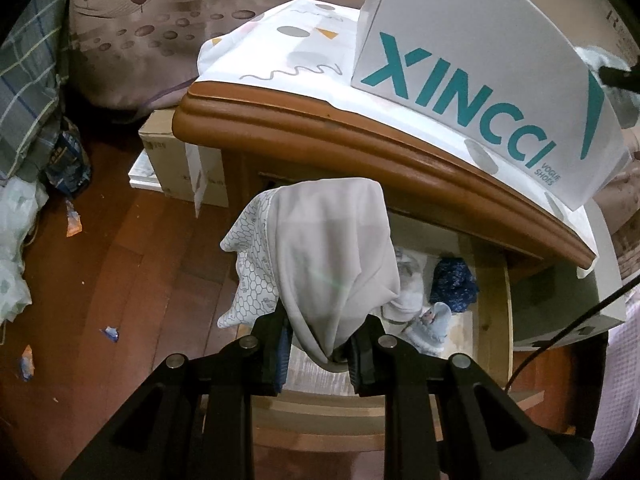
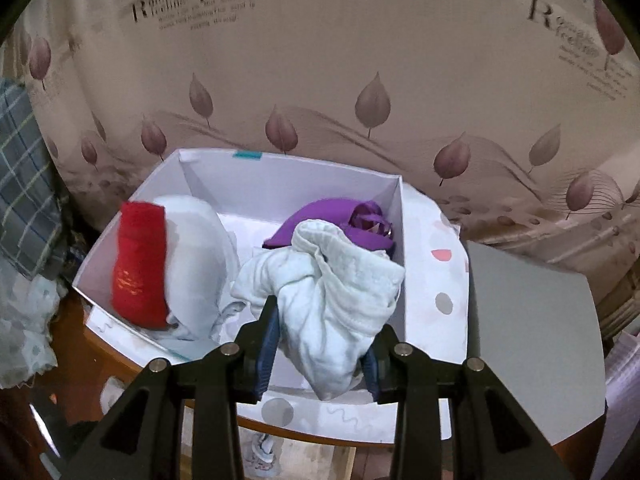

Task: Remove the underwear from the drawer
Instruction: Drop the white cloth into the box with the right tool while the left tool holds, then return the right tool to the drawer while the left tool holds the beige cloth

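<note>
In the left wrist view my left gripper (image 1: 322, 344) is shut on a grey-white pair of underwear (image 1: 328, 248) with a honeycomb-print panel. It hangs over the open wooden drawer (image 1: 494, 292). Inside the drawer lie a dark blue garment (image 1: 454, 286), a light blue patterned one (image 1: 432, 324) and a white one (image 1: 408, 280). In the right wrist view my right gripper (image 2: 324, 344) is shut on pale blue-white underwear (image 2: 332, 280), held over the open white shoe box (image 2: 280, 184). The box holds a red item (image 2: 138, 264), a white garment (image 2: 200, 248) and a purple one (image 2: 332, 220).
The shoe box (image 1: 472, 80) stands on a patterned white cloth (image 1: 280, 52) over the brown nightstand top (image 1: 320, 128). A grey lid (image 2: 528, 340) lies to its right. A leaf-print curtain (image 2: 360, 80) hangs behind. Cardboard boxes (image 1: 180, 160), bags and scraps sit on the wooden floor at left.
</note>
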Motion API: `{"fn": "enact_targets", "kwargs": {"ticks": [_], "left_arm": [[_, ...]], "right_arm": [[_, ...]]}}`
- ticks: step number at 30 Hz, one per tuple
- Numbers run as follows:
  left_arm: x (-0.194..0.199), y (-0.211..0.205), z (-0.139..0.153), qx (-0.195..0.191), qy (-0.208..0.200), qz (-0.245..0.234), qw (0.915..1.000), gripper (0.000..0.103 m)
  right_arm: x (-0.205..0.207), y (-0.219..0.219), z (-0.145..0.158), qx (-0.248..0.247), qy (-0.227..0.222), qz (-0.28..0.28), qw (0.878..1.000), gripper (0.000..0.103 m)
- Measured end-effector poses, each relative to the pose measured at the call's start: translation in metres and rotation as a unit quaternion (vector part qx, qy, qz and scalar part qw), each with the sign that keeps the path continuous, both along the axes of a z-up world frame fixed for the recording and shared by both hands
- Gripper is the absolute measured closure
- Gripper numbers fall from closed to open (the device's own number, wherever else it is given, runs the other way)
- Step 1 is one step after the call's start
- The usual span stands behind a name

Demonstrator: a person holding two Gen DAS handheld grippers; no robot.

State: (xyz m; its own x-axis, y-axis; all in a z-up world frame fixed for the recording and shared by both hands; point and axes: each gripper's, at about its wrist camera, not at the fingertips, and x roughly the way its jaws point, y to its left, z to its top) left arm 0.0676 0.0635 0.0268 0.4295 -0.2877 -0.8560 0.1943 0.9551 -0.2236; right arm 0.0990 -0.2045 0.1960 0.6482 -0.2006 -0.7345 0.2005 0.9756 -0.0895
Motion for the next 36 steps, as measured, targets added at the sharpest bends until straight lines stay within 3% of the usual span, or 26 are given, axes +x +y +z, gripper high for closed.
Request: {"fn": "enact_targets", "kwargs": {"ticks": [15,20,24,28,36], "left_arm": [[0.001,0.001,0.001,-0.001,0.000,-0.007,1.0000,0.083],[0.001,0.001,0.000,-0.001,0.001,-0.004,1.0000,0.083],[0.000,0.000,0.001,-0.001,0.001,-0.008,1.0000,0.083],[0.001,-0.001,0.000,0.001,0.002,-0.009,1.0000,0.083],[0.001,-0.005,0.000,0.007,0.002,-0.011,0.9999,0.083]], "right_arm": [[0.044,-0.010,-0.049,0.022,0.049,-0.012,0.998,0.066],[0.047,-0.005,-0.054,0.006,0.058,-0.007,0.998,0.057],[0.041,-0.003,-0.051,0.003,0.053,-0.008,0.999,0.051],[0.032,-0.004,-0.043,0.010,0.037,-0.013,0.999,0.038],[-0.004,0.001,-0.011,0.014,-0.008,0.010,1.000,0.033]]}}
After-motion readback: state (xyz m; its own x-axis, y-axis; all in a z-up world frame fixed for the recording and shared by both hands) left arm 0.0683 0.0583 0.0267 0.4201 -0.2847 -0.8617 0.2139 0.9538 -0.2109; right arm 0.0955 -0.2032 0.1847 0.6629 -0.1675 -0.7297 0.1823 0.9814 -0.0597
